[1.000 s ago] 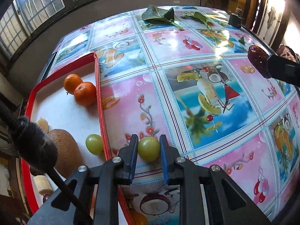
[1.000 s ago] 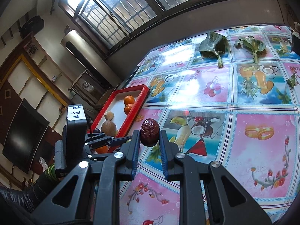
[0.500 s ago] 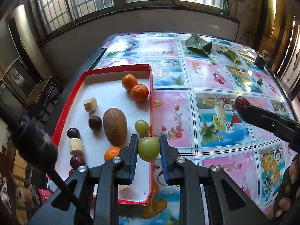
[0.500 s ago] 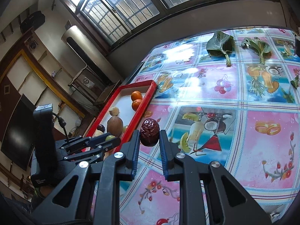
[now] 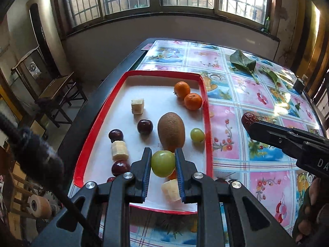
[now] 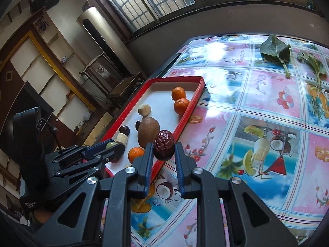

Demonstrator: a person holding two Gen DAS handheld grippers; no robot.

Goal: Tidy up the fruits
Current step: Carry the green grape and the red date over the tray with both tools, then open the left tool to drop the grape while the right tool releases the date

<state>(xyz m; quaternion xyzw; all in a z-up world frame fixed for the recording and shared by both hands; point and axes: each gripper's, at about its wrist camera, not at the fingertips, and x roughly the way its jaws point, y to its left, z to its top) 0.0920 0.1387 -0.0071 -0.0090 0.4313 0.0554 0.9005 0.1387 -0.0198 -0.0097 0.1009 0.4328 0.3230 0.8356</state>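
My left gripper is shut on a green grape and holds it above the near part of the red-rimmed white tray. My right gripper is shut on a dark red jujube, above the tray's right rim. The tray holds two oranges, a kiwi, a second green grape, dark cherries and banana pieces. In the left wrist view the right gripper reaches in from the right with the jujube.
The table has a glossy fruit-print cloth. Two green leaves lie at its far end, and a small dark object sits near the far right edge. A wooden chair stands left of the table.
Both grippers rose and shifted left over the tray, each still holding its fruit. The whole tray is now in view under the left gripper.
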